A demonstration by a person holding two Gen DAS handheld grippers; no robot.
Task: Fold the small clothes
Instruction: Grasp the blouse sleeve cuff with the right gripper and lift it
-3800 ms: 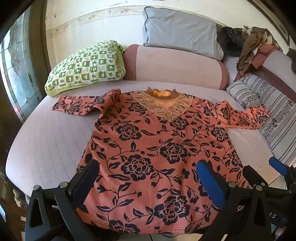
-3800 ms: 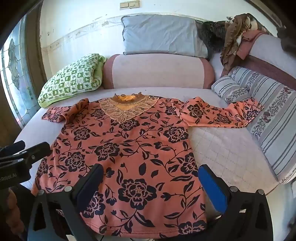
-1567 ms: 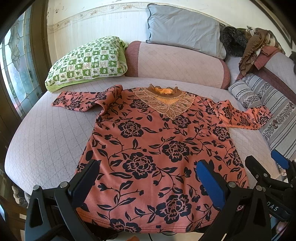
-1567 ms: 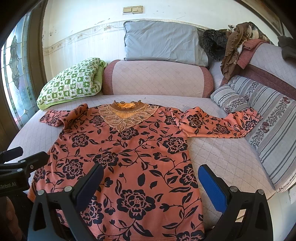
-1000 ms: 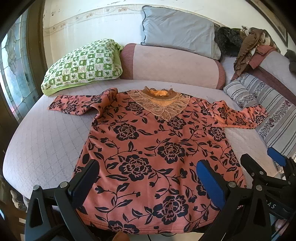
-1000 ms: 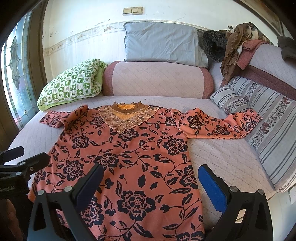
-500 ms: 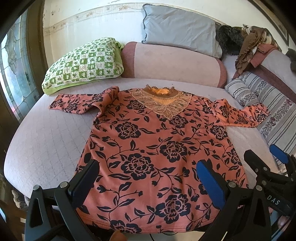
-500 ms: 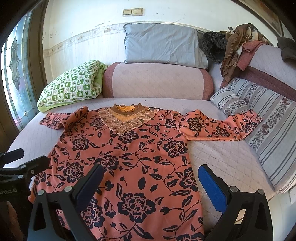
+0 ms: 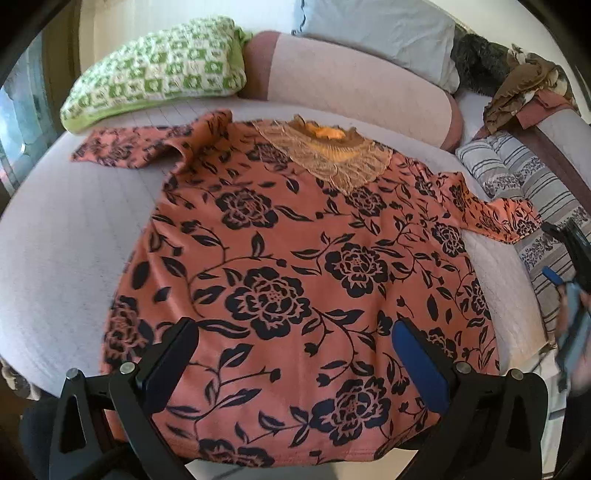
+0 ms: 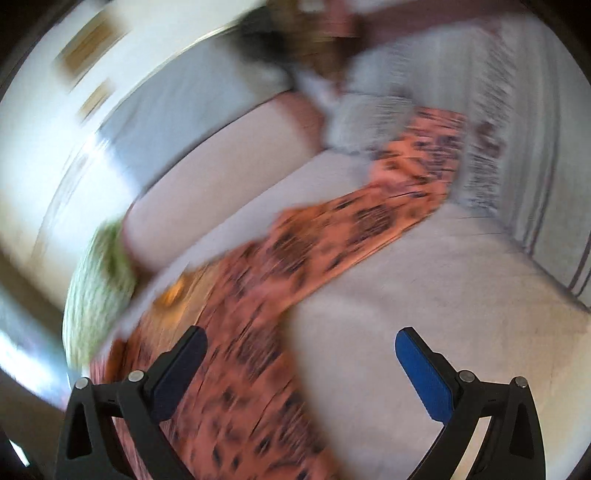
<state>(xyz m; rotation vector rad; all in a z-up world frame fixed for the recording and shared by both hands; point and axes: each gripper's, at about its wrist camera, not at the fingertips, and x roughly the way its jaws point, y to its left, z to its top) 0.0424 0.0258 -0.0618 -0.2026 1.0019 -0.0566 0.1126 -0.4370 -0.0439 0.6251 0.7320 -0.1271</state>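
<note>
Lying flat on the pale quilted daybed (image 9: 66, 229), an orange blouse with black flowers (image 9: 295, 266), left gripper (image 9: 295, 354) wide open and empty over its hem, right gripper (image 10: 301, 354) wide open, empty, beside its blurred right sleeve (image 10: 373, 221).

Daylight is pouring across a pale quilted daybed (image 9: 70, 236) that is curving around the near scene. At the far left, a green and white checked pillow (image 9: 155, 70) is leaning beside a long pink bolster (image 9: 354, 88), which is lying along a cream wall (image 9: 184, 14). A grey pillow (image 9: 376, 33) is resting behind the bolster. On the right, striped cushions (image 9: 532, 184) are lining the edge, and crumpled brown clothing (image 9: 524, 88) is sitting piled above them. A window (image 9: 18, 110) is glowing at the far left.
</note>
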